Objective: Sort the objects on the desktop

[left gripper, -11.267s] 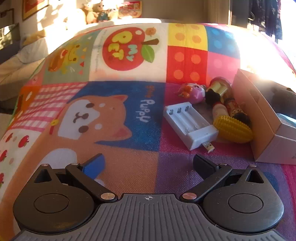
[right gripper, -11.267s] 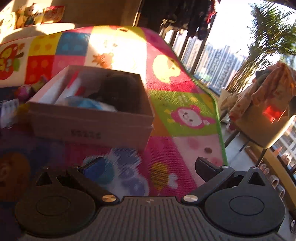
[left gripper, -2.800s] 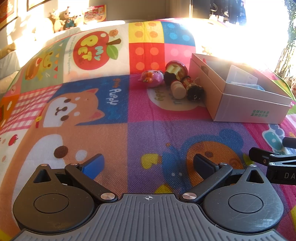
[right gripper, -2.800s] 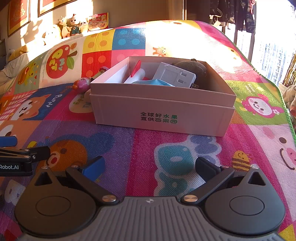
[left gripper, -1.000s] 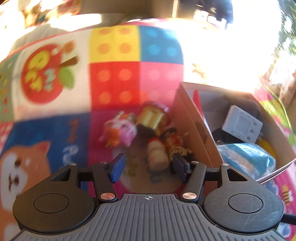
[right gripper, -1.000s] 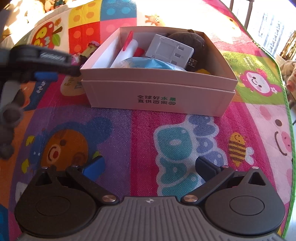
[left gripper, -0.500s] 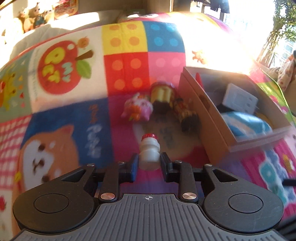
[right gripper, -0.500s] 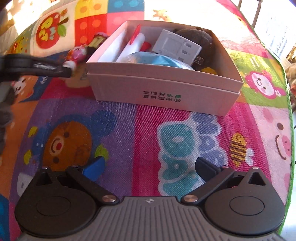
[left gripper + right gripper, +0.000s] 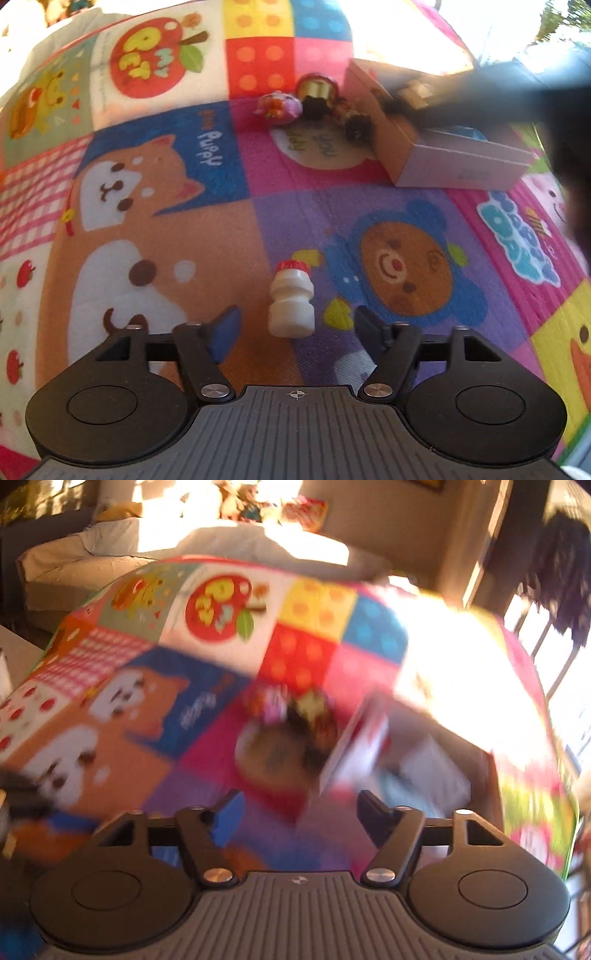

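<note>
A small white bottle with a red cap (image 9: 291,302) stands upright on the colourful play mat (image 9: 184,240), over the edge of the purple bear square. My left gripper (image 9: 297,330) straddles it with its jaws opening, and neither pad touches the bottle. The cardboard box (image 9: 443,162) with sorted items sits at the far right. A pink toy (image 9: 279,107) and two dolls (image 9: 321,92) lie left of it. My right gripper (image 9: 300,814) is in fast motion with its jaws closing on nothing. In the left wrist view the right gripper (image 9: 413,101) is a dark blur over the box.
The right wrist view is heavily blurred; the box (image 9: 424,764) and toys (image 9: 291,709) show only as smears. A sofa with cushions (image 9: 92,554) and a shelf of plush toys lie beyond the mat. Strong sunlight washes out the mat's far right side.
My left gripper carried the white bottle back from the toys toward the near side of the mat, stood it down and let go. My right gripper rose, swung left over the box and narrowed.
</note>
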`<control>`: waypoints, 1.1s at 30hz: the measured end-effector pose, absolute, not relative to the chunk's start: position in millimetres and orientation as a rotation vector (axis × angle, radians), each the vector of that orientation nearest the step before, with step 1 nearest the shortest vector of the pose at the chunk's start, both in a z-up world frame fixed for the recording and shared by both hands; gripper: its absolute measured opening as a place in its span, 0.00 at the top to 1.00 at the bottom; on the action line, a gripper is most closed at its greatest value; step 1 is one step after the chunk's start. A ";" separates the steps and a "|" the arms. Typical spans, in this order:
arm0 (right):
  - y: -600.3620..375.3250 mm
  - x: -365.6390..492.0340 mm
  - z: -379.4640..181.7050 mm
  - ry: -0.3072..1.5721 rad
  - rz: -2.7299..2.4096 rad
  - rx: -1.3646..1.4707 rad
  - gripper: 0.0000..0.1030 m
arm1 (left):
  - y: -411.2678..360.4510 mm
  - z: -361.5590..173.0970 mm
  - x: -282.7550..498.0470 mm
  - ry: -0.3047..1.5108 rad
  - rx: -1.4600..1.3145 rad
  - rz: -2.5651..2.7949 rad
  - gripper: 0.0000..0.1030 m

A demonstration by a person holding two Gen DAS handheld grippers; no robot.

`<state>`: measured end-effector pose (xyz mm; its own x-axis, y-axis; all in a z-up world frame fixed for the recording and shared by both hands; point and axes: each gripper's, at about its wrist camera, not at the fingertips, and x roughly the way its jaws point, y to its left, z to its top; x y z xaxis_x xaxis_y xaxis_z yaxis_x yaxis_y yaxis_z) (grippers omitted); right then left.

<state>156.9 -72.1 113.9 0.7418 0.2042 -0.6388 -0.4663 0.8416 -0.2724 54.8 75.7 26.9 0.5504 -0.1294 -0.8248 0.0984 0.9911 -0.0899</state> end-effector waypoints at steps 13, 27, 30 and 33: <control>23.9 307.6 66.8 0.720 0.380 -0.930 0.38 | 114.4 49.1 39.0 0.918 -0.184 -0.048 0.07; -45.1 215.5 136.8 0.835 0.568 -0.494 0.57 | 105.6 43.1 42.4 0.962 -0.169 -0.053 0.06; -88.1 174.2 137.6 0.955 0.551 -0.402 0.57 | 94.2 41.6 44.9 0.973 -0.150 -0.073 0.06; -126.8 144.4 118.3 1.015 0.422 -0.435 0.68 | 80.4 41.6 48.1 0.972 -0.140 -0.097 0.06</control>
